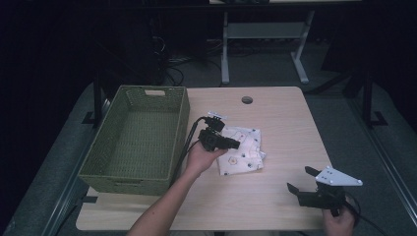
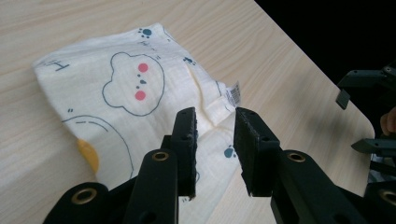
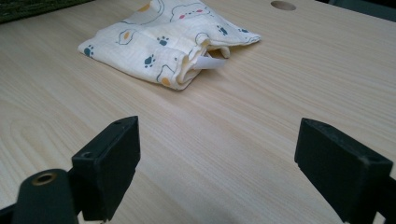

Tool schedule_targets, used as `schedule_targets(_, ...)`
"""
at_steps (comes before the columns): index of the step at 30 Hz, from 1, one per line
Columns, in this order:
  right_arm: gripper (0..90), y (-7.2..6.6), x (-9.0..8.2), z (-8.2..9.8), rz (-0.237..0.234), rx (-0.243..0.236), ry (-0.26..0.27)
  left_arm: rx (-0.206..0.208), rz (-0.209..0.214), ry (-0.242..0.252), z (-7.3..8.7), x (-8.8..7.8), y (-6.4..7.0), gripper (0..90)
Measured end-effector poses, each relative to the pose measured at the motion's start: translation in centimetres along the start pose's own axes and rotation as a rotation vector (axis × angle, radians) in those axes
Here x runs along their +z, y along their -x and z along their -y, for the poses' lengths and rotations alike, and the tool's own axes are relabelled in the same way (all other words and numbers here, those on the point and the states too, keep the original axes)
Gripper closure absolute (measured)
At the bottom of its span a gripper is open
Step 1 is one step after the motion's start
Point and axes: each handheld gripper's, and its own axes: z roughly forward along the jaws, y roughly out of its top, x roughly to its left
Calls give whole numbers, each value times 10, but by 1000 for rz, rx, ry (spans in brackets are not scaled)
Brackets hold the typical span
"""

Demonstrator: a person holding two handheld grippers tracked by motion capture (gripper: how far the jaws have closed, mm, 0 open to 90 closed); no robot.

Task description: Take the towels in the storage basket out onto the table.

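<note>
Near the middle of the wooden table (image 1: 275, 113) lies a folded cream cloth (image 1: 242, 150) printed with bears and paw marks, its white label sticking out at one edge. Over the cloth's near-left part hangs the left gripper (image 2: 215, 140), jaws a narrow gap apart with nothing pinched between them; the cloth shows through the gap below. Just left of the cloth stands a green woven basket (image 1: 182, 123), reaching to the table's left edge. Well apart, at the near right corner of the table, the right gripper (image 3: 219, 168) sits low above bare wood with its jaws spread wide, facing the cloth. A round hole (image 1: 247, 100) marks the table's far side.
</note>
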Motion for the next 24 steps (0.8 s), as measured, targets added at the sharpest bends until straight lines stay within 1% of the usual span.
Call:
schedule_targets(1,140,0,0,0,2,-3,-2,1,7,4,1,-2,1,689)
schedule_targets(3,140,0,1,0,4,-9,-2,10,3,4,4,-4,2,679)
schedule_targets(5,140,-1,1,-1,4,-9,-4,13,9,11,6,-6,3,669)
schedule_targets(7,140,-2,1,-1,6,-11,-6,27,-2,-1,8,-8,4,653)
schedule_targets(9,140,-2,1,-1,6,-12,-6,28,1,11,10,-9,7,646)
schedule_targets(11,140,-2,2,-1,6,-12,-7,37,2,7,12,-11,9,636)
schedule_targets(12,140,-2,2,-1,6,-11,-8,35,12,6,13,-11,10,635)
schedule_targets(13,140,-2,2,-1,5,-11,-7,35,14,11,14,-12,10,632)
schedule_targets(19,140,-2,2,-1,5,-13,-8,50,0,5,21,-15,14,593)
schedule_targets(21,140,-2,2,-1,5,-12,-8,57,12,3,22,-16,17,584)
schedule_targets(22,140,-2,2,-1,5,-12,-6,66,8,3,23,-17,18,578)
schedule_targets(24,140,-1,2,-1,7,-9,-3,67,9,8,24,-19,19,566)
